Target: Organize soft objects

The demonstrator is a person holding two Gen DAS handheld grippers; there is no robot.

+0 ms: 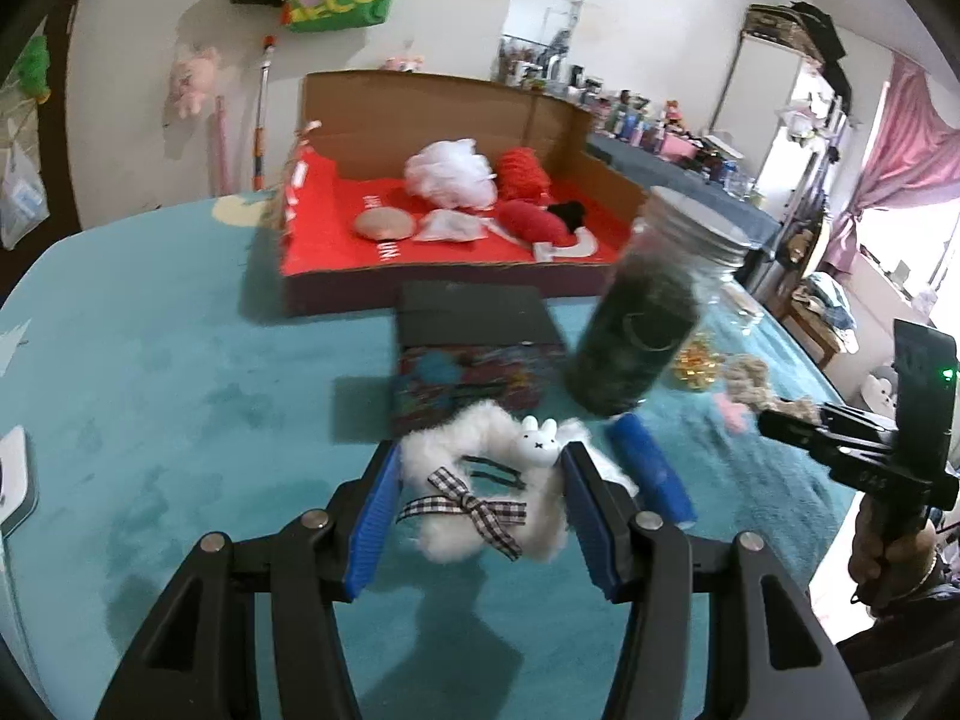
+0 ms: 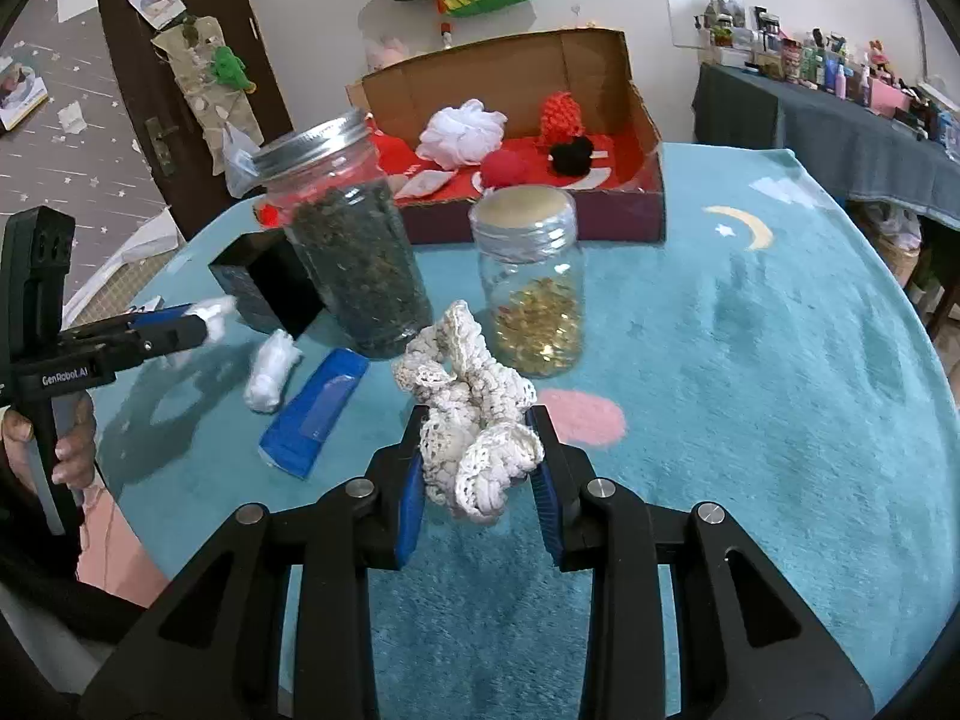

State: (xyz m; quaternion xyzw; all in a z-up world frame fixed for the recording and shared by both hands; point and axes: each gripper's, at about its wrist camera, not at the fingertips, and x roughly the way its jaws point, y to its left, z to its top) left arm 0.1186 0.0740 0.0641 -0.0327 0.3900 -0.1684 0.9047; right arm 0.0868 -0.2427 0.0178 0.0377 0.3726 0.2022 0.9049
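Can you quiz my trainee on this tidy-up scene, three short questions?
1. True or false: the left tongs grip a fluffy white scrunchie.
2. What do the right tongs hold?
A. lace cloth
B. blue tube
C. gold-filled jar
3. Fill in: the white pouf lies in the cardboard ____.

Key: 1 true; 2 A; 3 box.

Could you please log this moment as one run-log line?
left gripper: shut on fluffy scrunchie | right gripper: shut on lace cloth | box: not reached
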